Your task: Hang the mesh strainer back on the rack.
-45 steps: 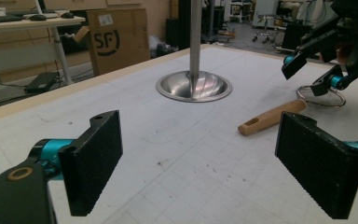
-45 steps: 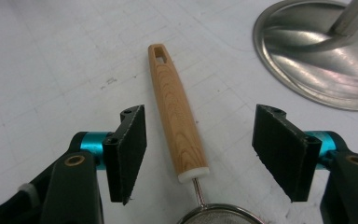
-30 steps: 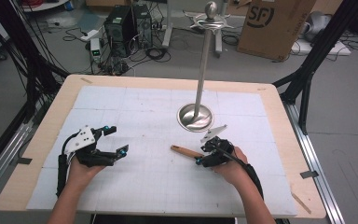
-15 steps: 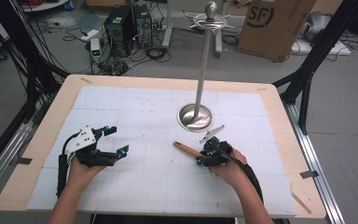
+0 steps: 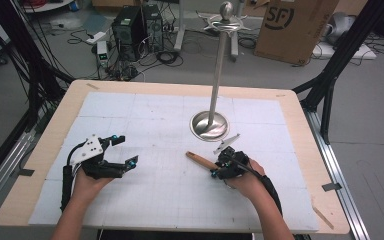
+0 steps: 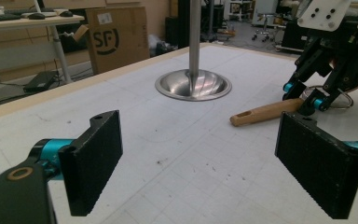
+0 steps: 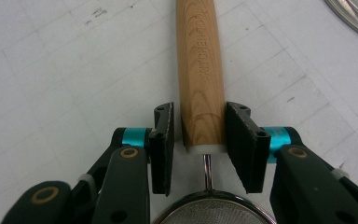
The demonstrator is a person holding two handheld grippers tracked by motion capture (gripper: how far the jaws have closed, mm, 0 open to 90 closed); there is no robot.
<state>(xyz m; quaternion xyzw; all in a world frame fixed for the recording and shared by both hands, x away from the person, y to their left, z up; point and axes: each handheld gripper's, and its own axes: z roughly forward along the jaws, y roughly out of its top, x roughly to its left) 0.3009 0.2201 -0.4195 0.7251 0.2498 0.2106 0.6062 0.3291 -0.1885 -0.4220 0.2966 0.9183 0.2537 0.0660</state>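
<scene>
Our right tongs [image 7: 200, 109] straddle the strainer's wooden handle [image 7: 200, 56] right where it meets the wire neck, the stiffest spot for a steady lift. Their jaws have just been opening a little. The right pad sits at the wood and a thin gap shows at the left pad, so we judge the handle to be between them but not pinched. The strainer lies flat on the mat [image 5: 155, 115] at the near right, with its handle pointing left and its mesh [image 7: 209, 212] tucked under the tongs. Our left tongs [image 6: 199, 126] rest at the near left, spread wide and empty, out of the way but facing the work. Just beyond the strainer stands the stand [image 5: 209, 125], probably where it will hang.
</scene>
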